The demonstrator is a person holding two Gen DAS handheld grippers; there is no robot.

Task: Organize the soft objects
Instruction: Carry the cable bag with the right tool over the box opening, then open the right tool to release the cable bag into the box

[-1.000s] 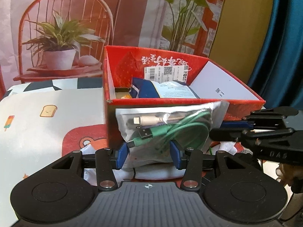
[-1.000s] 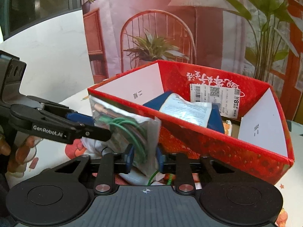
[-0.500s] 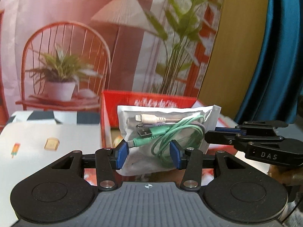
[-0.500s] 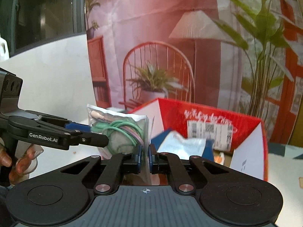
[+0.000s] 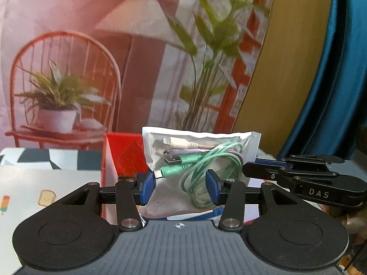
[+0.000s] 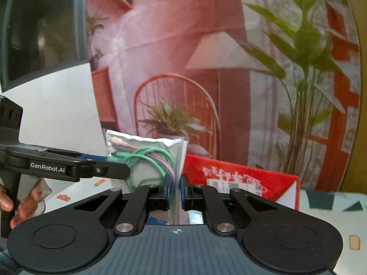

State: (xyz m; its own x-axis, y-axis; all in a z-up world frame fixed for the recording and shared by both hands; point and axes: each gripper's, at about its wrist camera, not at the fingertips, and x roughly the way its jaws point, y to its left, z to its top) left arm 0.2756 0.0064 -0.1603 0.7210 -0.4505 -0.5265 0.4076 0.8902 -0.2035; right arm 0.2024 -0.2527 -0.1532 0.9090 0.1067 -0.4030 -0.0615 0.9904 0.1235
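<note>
Both grippers, left gripper [image 5: 180, 189] and right gripper [image 6: 176, 191], were pinching the cable pouch [image 5: 197, 160] above the red box [image 6: 240, 181]

- Open air is seen above the red box [image 6: 240, 178].
- The far side is closed off by the printed backdrop [image 5: 142, 68].
- Bare desk [image 5: 45, 183] is left beside the box.

Both grippers' fingers [image 5: 146, 189] clamped, raised.

left gripper [image 5: 180, 189]: black body, blue pads, silver screws, "GenRobot.AI" lettering | right gripper [image 6: 176, 193]: black body, blue pads, "DAS" lettering
</note>
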